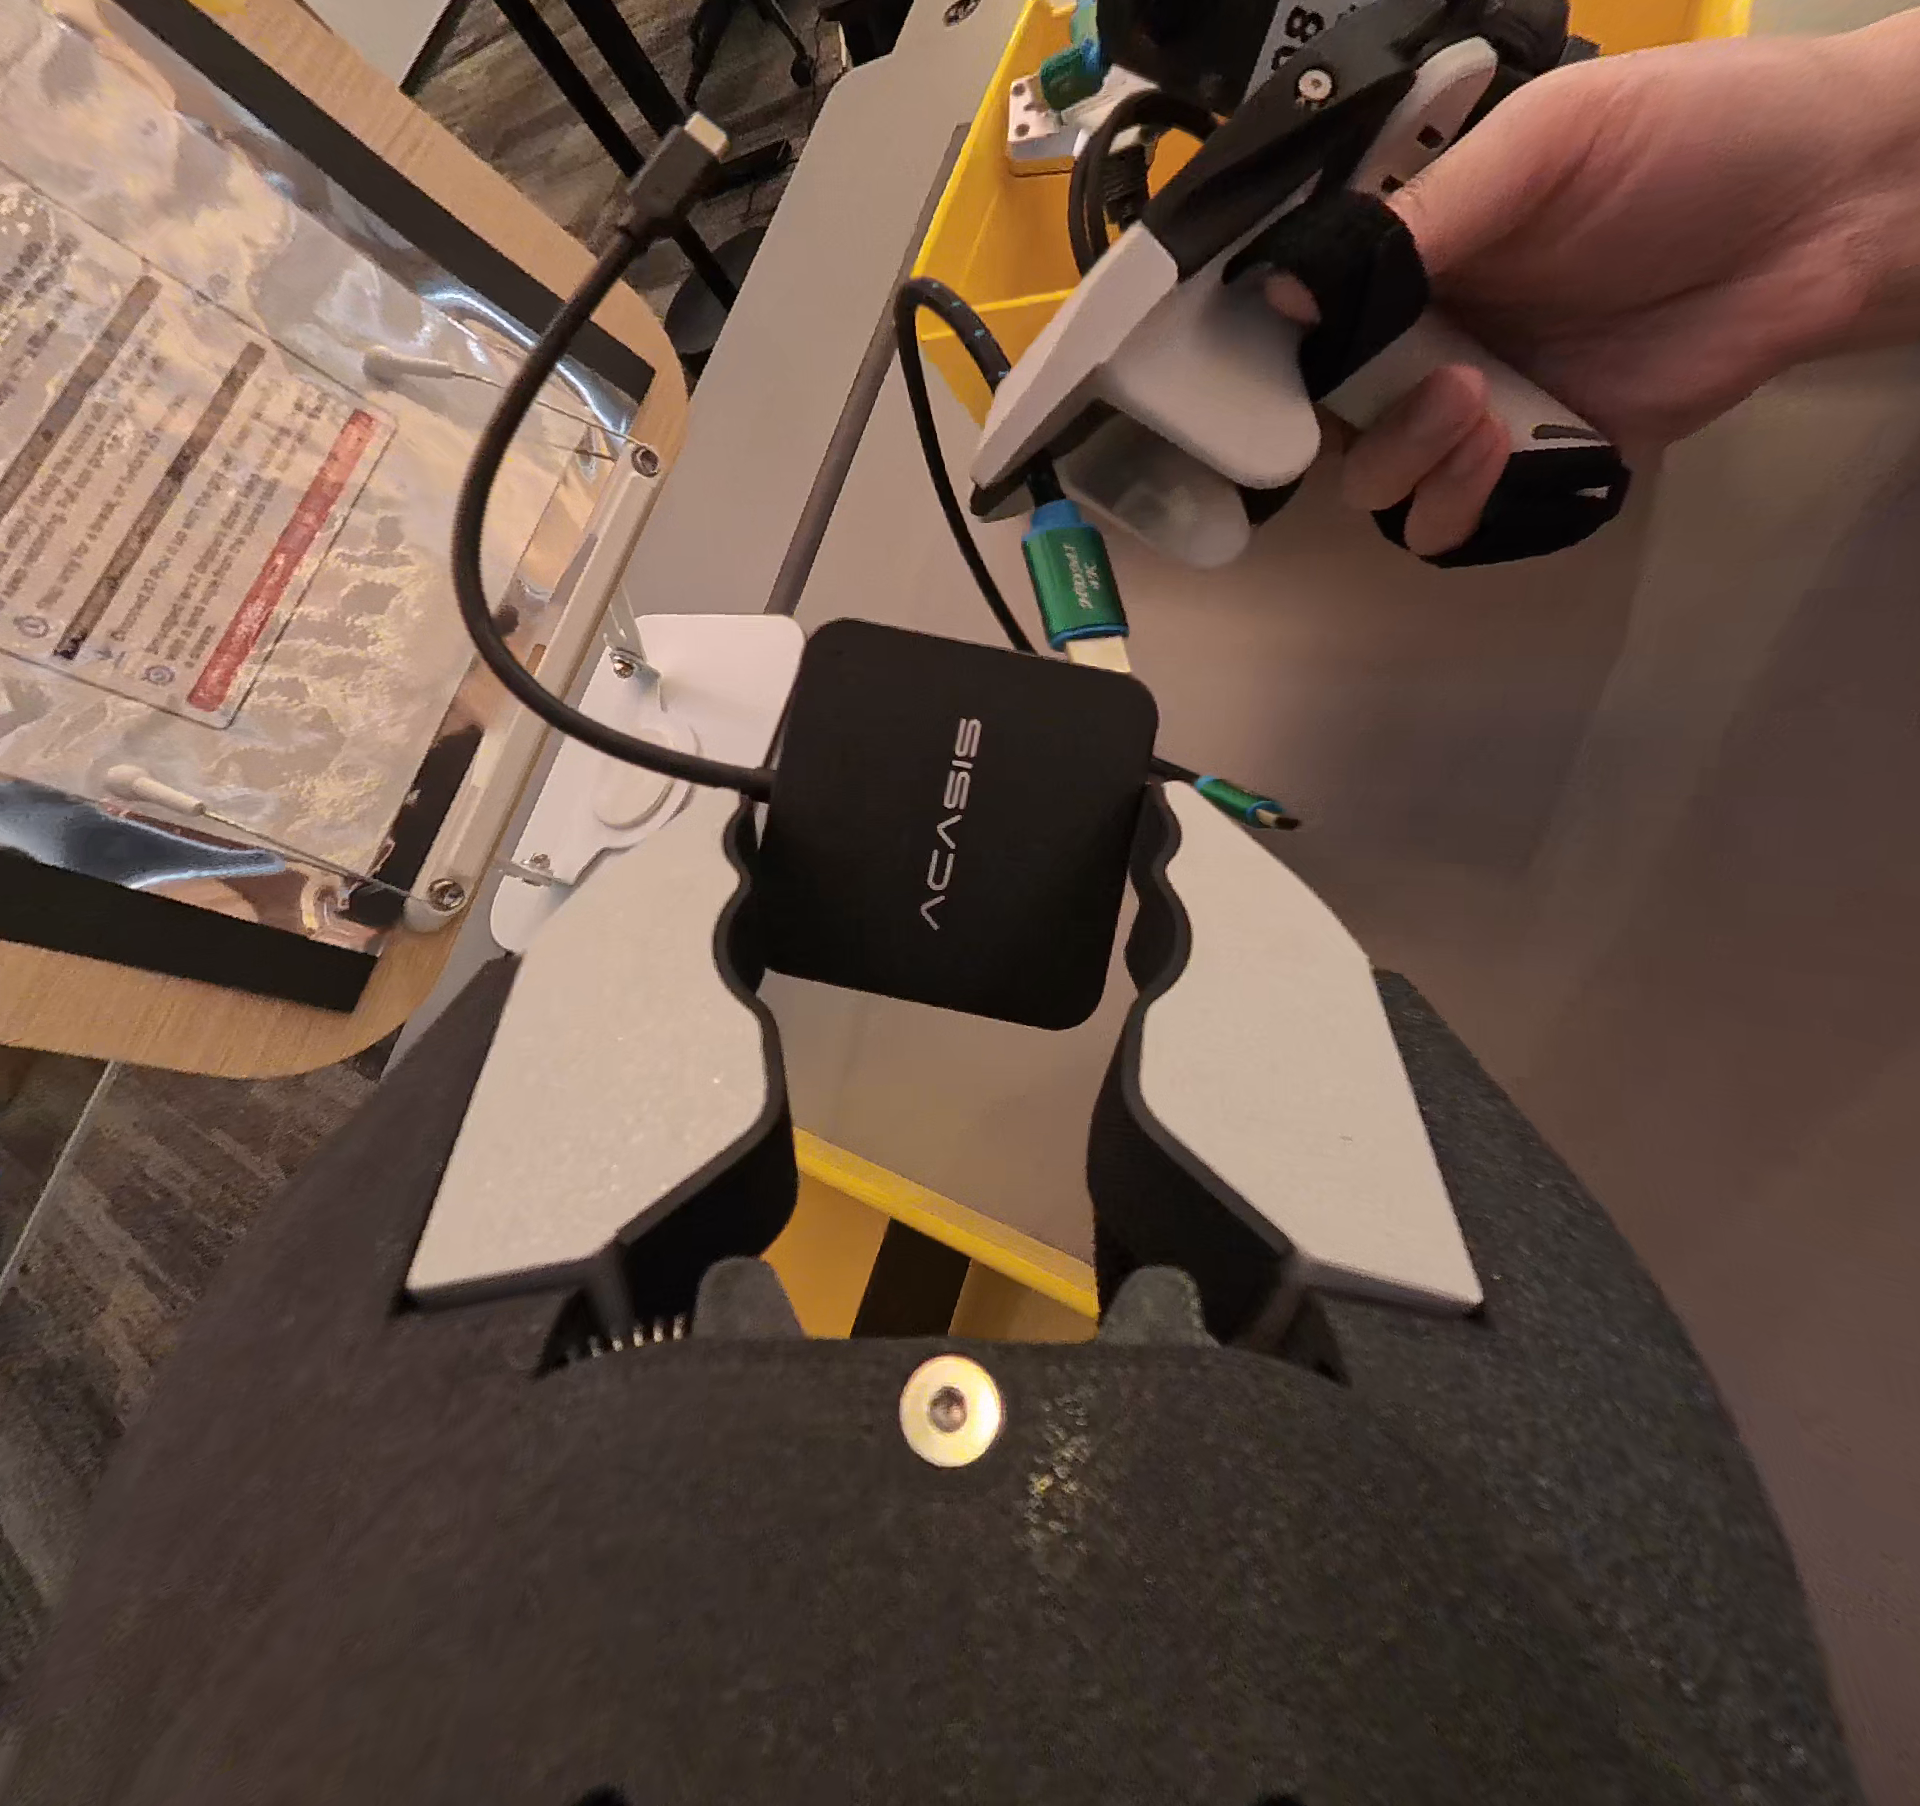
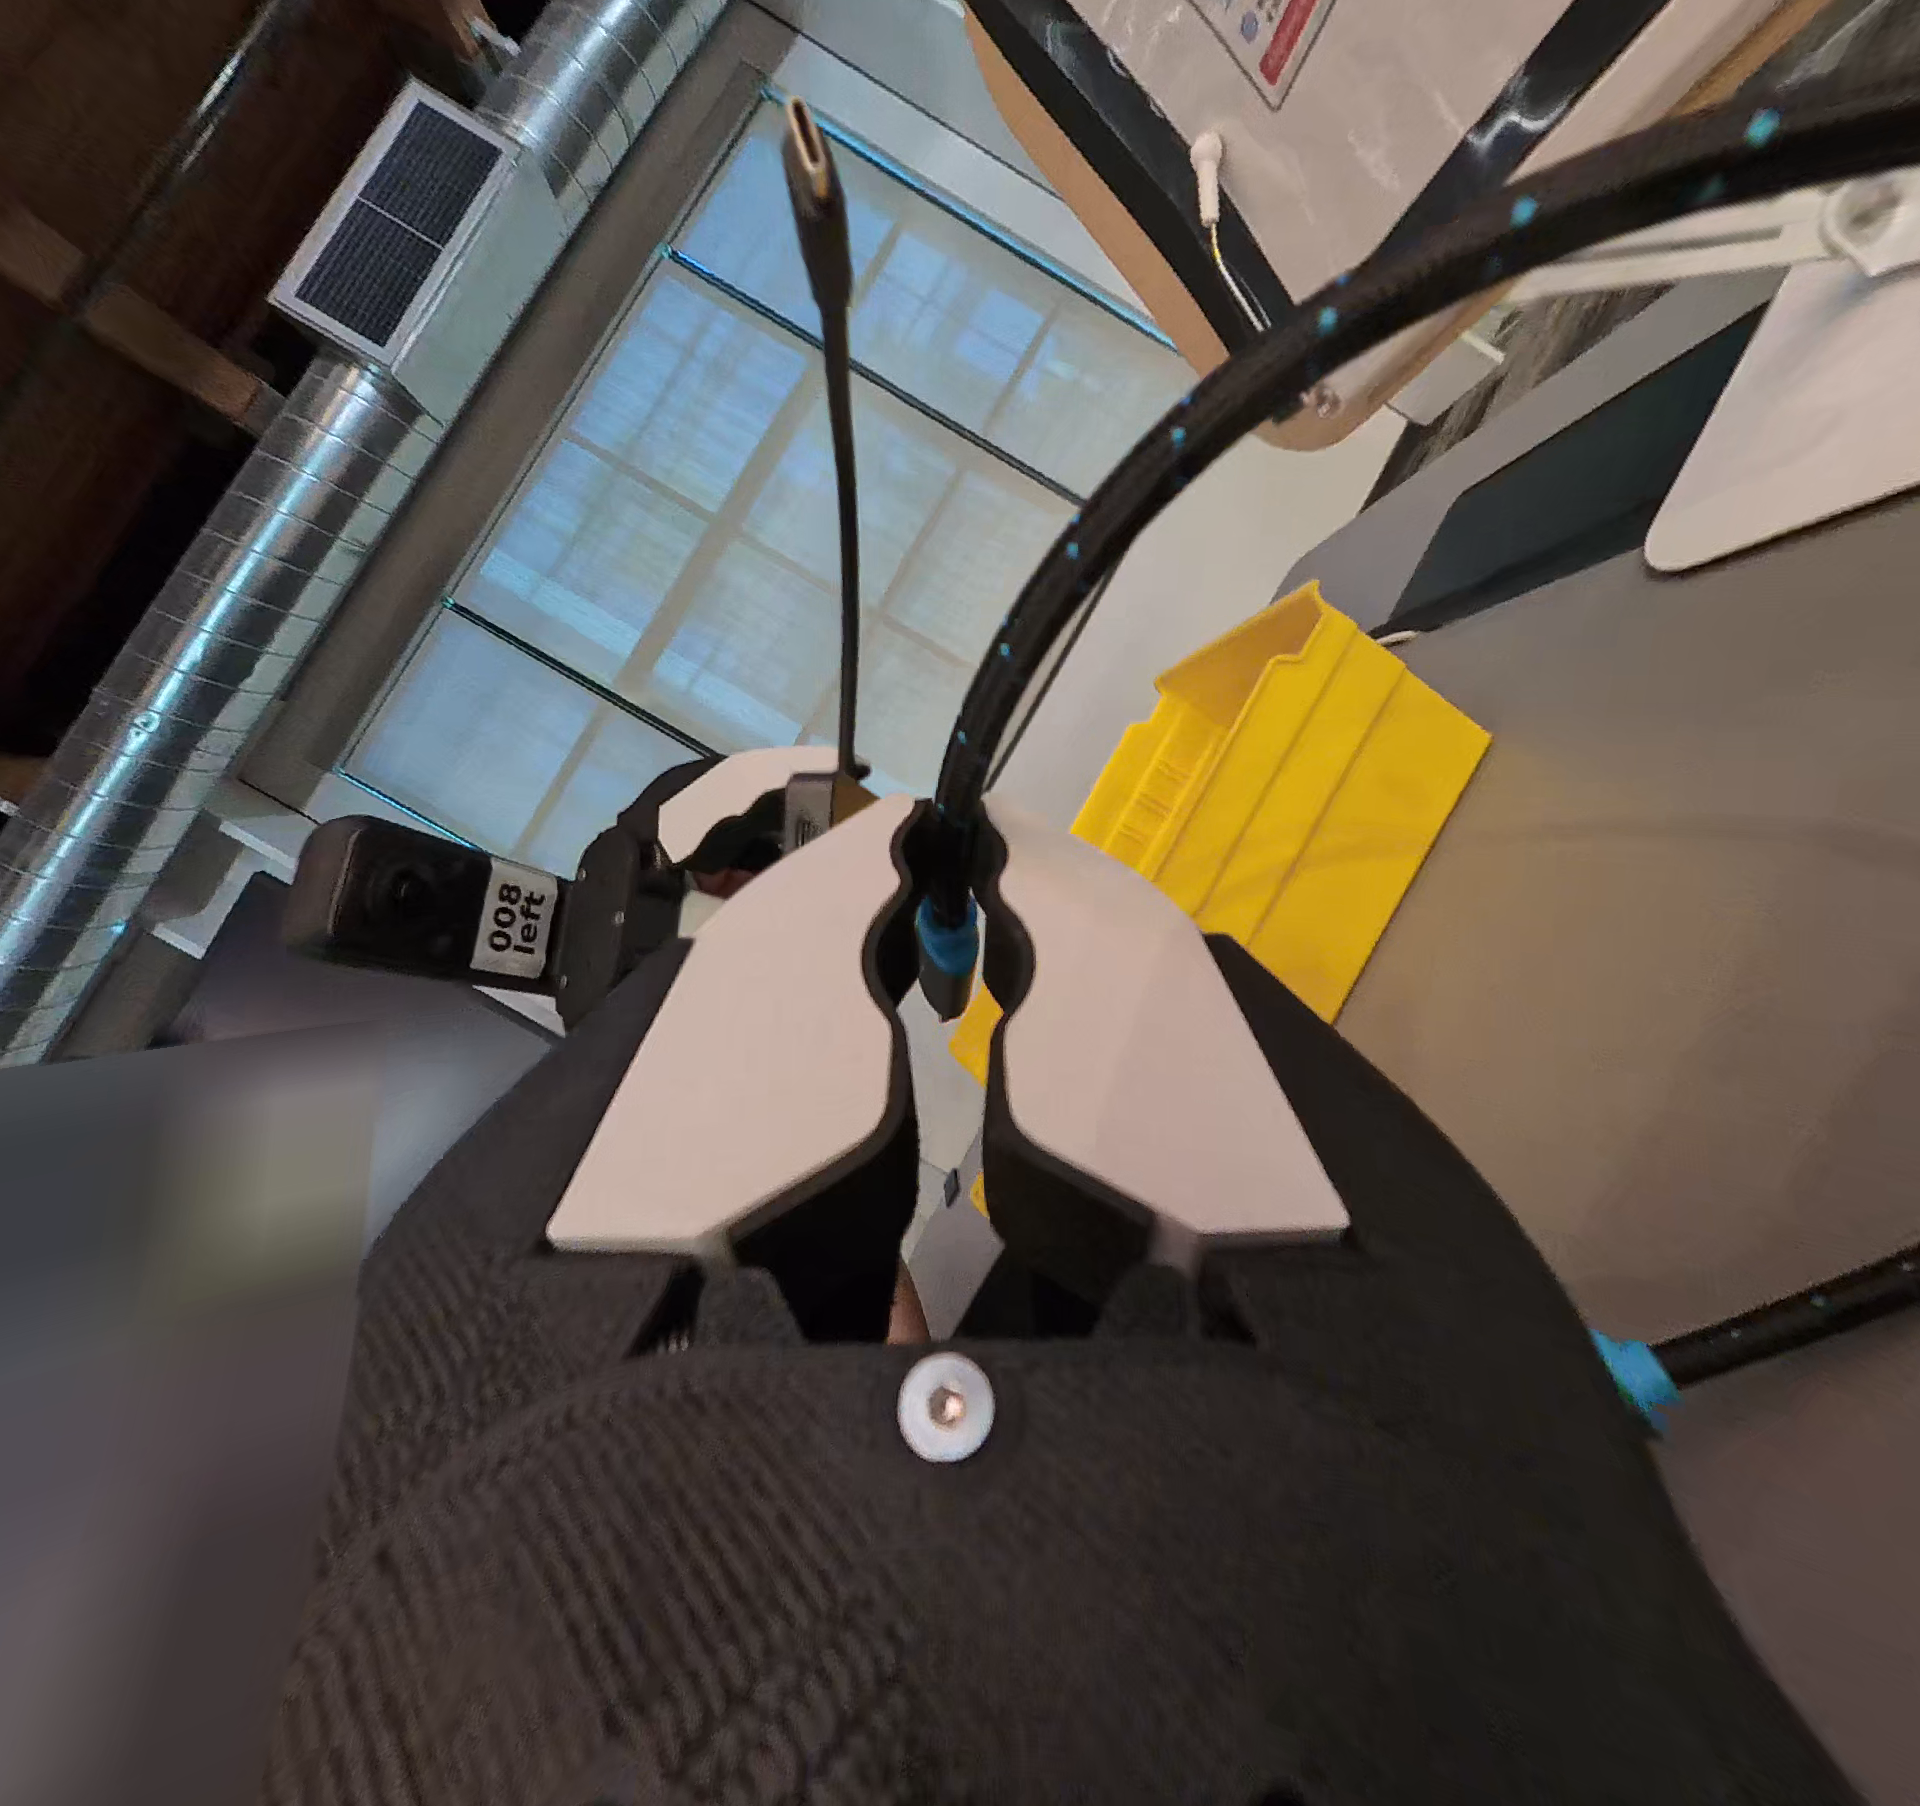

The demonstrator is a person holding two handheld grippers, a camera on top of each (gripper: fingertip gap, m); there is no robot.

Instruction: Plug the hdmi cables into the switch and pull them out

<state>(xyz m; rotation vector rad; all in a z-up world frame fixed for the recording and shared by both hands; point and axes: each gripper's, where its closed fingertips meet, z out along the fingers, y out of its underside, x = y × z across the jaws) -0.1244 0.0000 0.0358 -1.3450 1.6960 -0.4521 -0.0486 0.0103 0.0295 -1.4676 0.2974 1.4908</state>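
My left gripper [image 1: 948, 826] is shut on the black square switch [image 1: 951, 883], holding it by its two sides above the table. The switch's own short black cable [image 1: 499, 530] curls up to a free plug. My right gripper [image 1: 1049, 499], held by a hand, is shut on the back end of a green HDMI plug [image 1: 1075, 582]. The plug's gold tip meets the switch's far edge; its depth cannot be told. In the right wrist view my right gripper [image 2: 948, 842] pinches the blue-collared plug [image 2: 945, 946] and its braided cable [image 2: 1143, 468]. A small green connector [image 1: 1247, 806] hangs by the switch.
A yellow bin [image 1: 987, 229] with another green plug [image 1: 1070, 73] stands on the grey table [image 1: 1455, 717]; it also shows in the right wrist view [image 2: 1278, 800]. A wooden board with a plastic sheet [image 1: 260, 509] lies left, next to a white stand base [image 1: 717, 665]. Tip to tip, the grippers are about 9 centimetres apart.
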